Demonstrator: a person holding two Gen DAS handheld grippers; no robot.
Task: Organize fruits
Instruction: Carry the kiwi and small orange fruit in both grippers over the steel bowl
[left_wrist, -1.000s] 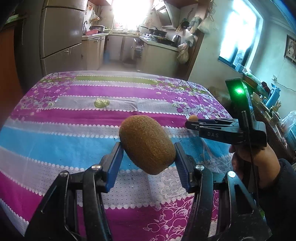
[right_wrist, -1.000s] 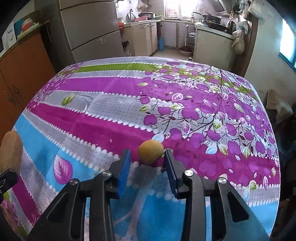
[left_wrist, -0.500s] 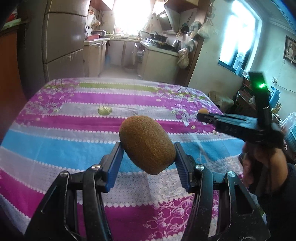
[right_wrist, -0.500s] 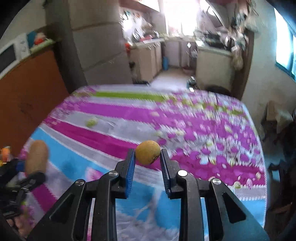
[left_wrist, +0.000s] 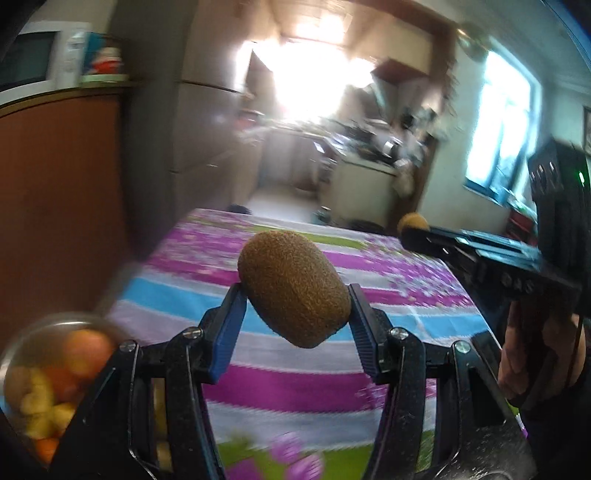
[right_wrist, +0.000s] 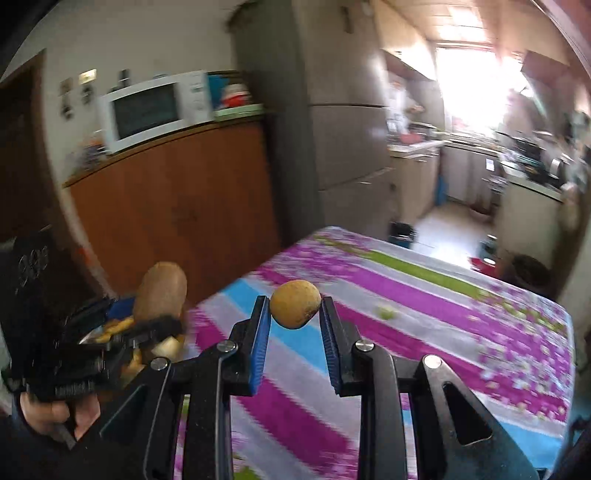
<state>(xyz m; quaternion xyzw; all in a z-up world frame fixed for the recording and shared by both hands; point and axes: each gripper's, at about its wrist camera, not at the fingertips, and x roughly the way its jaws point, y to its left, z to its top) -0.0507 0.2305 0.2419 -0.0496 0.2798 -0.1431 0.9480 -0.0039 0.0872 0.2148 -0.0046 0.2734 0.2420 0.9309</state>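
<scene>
While both views are smeared with blur, the main things read clearly enough: the left gripper (left_wrist: 294, 295) is clamped on a brown, fuzzy kiwi (left_wrist: 293, 287), its blue pads (left_wrist: 227, 332) pressing the fruit from either side and holding it up off the striped tablecloth (left_wrist: 332, 376). Taking that tablecloth as the landmark, the kiwi hangs above its blue and purple bands, nearer the camera than the green stripe at the far end. At the tablecloth's near left corner sits a glass bowl (left_wrist: 26, 336) with orange and yellow fruit in it, partly hidden behind the left gripper's black frame. The right gripper (right_wrist: 294, 308) is closed around a small round yellowish-brown fruit (right_wrist: 294, 303), again pinched between blue pads (right_wrist: 260, 350) and raised clear of the tablecloth (right_wrist: 424, 332), over its left half. From the left wrist view that same small fruit (left_wrist: 413, 221) shows at the tip of the right gripper (left_wrist: 413, 230), above the tablecloth's far right corner, with a hand (left_wrist: 539, 354) gripping the handle beyond the right edge. From the right wrist view the kiwi (right_wrist: 160, 291) and the left gripper (right_wrist: 159, 325) sit at the tablecloth's left edge, above the bowl (right_wrist: 122, 332), with a hand (right_wrist: 51, 413) below them.
</scene>
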